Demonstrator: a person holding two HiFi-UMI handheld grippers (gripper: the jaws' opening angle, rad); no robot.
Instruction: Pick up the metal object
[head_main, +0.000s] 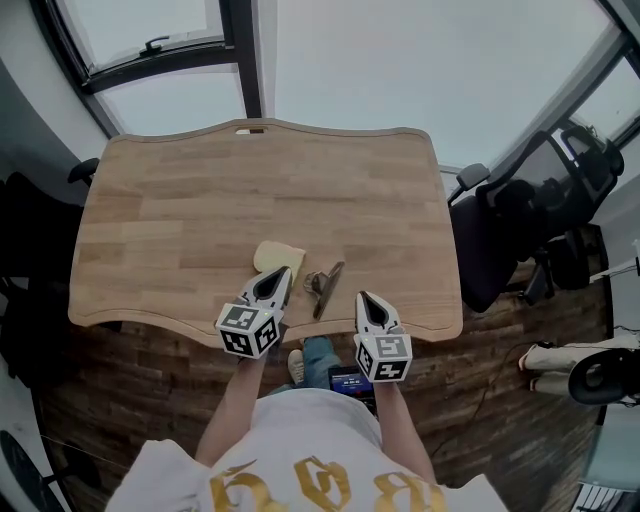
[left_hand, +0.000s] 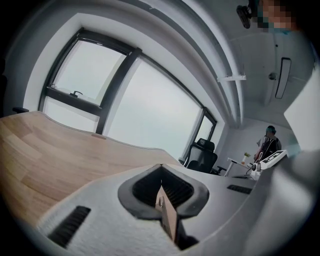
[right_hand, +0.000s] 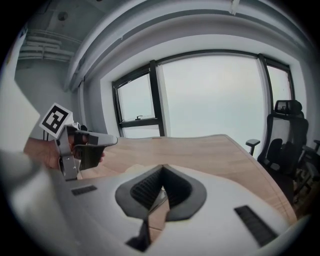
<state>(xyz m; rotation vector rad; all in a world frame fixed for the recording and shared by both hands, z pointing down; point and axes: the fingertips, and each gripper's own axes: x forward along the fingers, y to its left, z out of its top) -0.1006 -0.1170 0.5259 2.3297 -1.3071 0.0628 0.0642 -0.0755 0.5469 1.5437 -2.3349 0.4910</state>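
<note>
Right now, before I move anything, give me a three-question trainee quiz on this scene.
1. True or false: the left gripper holds the metal object.
2. The metal object lies: A) between the left gripper and the right gripper, near the front edge of the table; B) at the far edge by the window; C) on the floor.
3. Fill in: the pale yellow object lies beside the ____ gripper's tip.
Key: 1 false; 2 A; 3 left.
</note>
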